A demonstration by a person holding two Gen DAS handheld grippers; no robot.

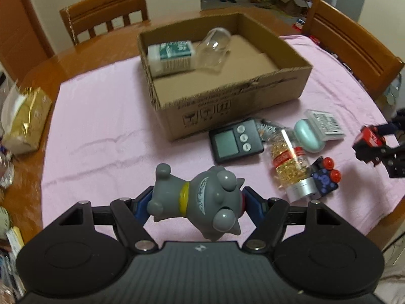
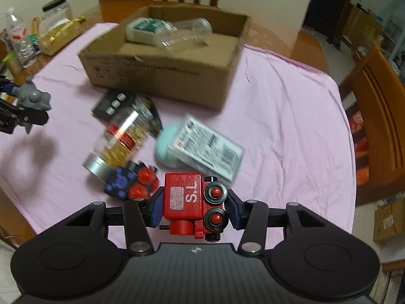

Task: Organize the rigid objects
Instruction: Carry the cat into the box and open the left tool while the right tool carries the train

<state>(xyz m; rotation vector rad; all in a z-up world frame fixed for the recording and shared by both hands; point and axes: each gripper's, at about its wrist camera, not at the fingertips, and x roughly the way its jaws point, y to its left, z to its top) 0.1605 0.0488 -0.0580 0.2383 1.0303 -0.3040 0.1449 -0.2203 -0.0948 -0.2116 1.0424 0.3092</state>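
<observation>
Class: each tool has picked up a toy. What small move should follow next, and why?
Probably carry both toward the open cardboard box. The left tool grips the grey cat figurine, the right tool the red wooden toy engine, and the box already holds items with floor space free.

A wooden table (image 1: 83, 50) carries a pink cloth (image 1: 101, 131); on it sit a cardboard box (image 1: 227, 101), timer (image 1: 235, 139), glitter jar (image 1: 291, 167), and perhaps a soap case (image 1: 308, 136).

Cardboard box (image 1: 227, 93) at twelve o'clock on cloth (image 1: 101, 131), carton (image 1: 170, 57) and clear jar (image 1: 214, 49) inside, timer (image 1: 234, 140) at two, toy figure (image 1: 195, 200) at centre, bag (image 1: 24, 119) at nine.
</observation>
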